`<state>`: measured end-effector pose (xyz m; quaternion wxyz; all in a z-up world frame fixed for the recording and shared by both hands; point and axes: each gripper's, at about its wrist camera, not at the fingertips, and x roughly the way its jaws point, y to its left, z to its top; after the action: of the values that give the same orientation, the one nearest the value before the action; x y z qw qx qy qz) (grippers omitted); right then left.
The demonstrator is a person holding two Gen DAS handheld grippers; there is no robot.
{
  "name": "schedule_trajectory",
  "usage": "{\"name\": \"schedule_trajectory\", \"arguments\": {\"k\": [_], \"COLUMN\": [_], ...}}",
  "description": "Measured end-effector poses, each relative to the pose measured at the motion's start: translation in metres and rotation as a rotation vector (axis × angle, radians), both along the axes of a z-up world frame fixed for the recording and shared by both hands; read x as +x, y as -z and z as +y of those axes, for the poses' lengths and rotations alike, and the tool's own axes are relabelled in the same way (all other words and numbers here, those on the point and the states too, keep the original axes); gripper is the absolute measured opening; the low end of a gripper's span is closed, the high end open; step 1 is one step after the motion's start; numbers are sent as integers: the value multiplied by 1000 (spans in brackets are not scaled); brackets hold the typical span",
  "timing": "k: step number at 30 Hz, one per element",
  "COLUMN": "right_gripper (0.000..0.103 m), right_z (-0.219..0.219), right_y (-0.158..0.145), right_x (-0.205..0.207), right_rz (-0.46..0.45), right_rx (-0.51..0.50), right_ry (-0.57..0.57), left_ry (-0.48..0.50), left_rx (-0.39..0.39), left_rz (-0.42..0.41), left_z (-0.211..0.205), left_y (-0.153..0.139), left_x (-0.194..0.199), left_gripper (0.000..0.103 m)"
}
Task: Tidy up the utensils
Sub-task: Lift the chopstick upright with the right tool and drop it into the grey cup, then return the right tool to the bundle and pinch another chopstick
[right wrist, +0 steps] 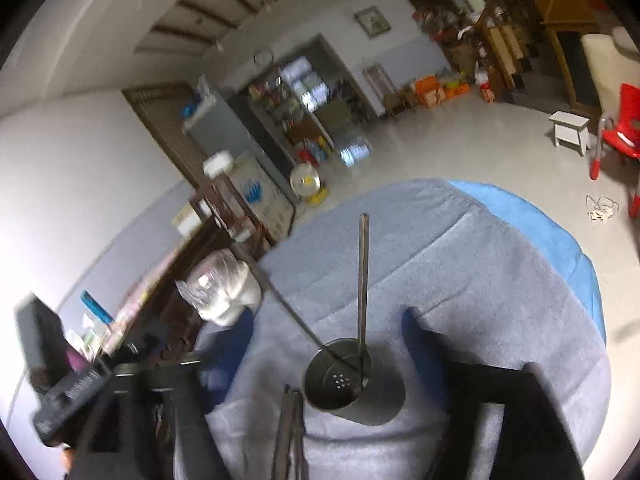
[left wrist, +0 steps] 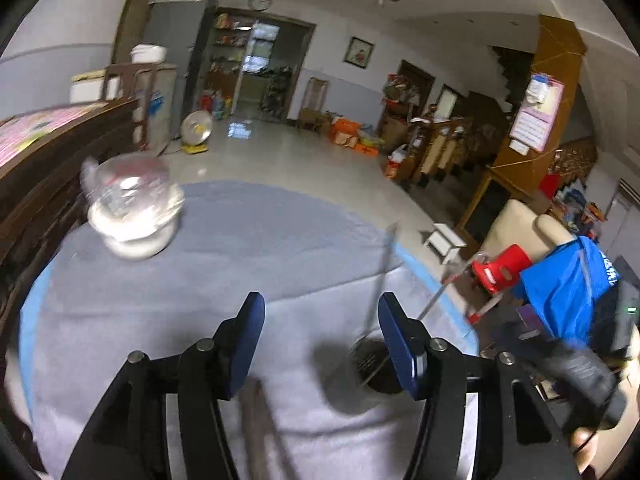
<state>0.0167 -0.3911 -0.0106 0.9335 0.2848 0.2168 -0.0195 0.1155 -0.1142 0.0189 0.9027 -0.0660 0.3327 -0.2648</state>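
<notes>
Left wrist view: the left gripper (left wrist: pixel 322 334) hangs over a table draped in a grey towel (left wrist: pixel 248 248), its two blue-padded jaws standing moderately apart with nothing between them and nothing touched. At far left on the towel stands one white pot (left wrist: pixel 134 232) capped with crinkled clear plastic, blurred. To the right, partly hidden behind the right-hand jaw, stands one dark metal utensil holder (left wrist: pixel 370 364); two thin chopsticks (left wrist: pixel 385 268) rise from it and lean apart. A further dark stick (left wrist: pixel 260 404) lies on the towel below the jaws, too smeared to identify. At the right edge the other handheld tool and a blue garment (left wrist: pixel 568 284) are cut off by the lens rim. Right wrist view: the right gripper (right wrist: pixel 328 336) has its jaws spread wide around the holder (right wrist: pixel 340 380) without pressing on it; both fingers are heavily motion-blurred, so their tips are hard to place. The holder's perforated bottom is visible, with the same two chopsticks (right wrist: pixel 363 276) inside. Just left of the holder, one pair of dark sticks (right wrist: pixel 290 432) lies on the towel, cut off at the bottom. One white pot (right wrist: pixel 224 292) stands at left.
</notes>
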Motion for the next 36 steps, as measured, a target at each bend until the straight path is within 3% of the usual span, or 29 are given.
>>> {"name": "schedule_trajectory", "arguments": {"k": [3, 5, 6, 11, 18, 22, 26, 36], "right_gripper": [79, 56, 35, 33, 33, 32, 32, 31], "right_z": [9, 22, 29, 72, 107, 114, 117, 94], "right_y": [1, 6, 10, 37, 102, 128, 135, 130], "right_x": [-24, -39, -40, -45, -10, 3, 12, 1], "right_rz": [-29, -21, 2, 85, 281, 341, 370, 355], "right_rx": [-14, -40, -53, -70, -32, -3, -28, -12], "right_ry": [-14, -45, -72, -203, -284, -312, -312, -243], "left_ry": [-66, -100, -120, -170, -139, -104, -104, -14], "left_rx": [91, 170, 213, 297, 291, 282, 247, 168], "left_rz": [25, 36, 46, 133, 218, 249, 283, 397], "left_z": [29, 43, 52, 81, 93, 93, 91, 44], "left_y": [24, 40, 51, 88, 114, 127, 131, 150], "left_x": [-11, -20, -24, -37, -50, -55, -46, 22], "left_gripper": [60, 60, 60, 60, 60, 60, 60, 60]}}
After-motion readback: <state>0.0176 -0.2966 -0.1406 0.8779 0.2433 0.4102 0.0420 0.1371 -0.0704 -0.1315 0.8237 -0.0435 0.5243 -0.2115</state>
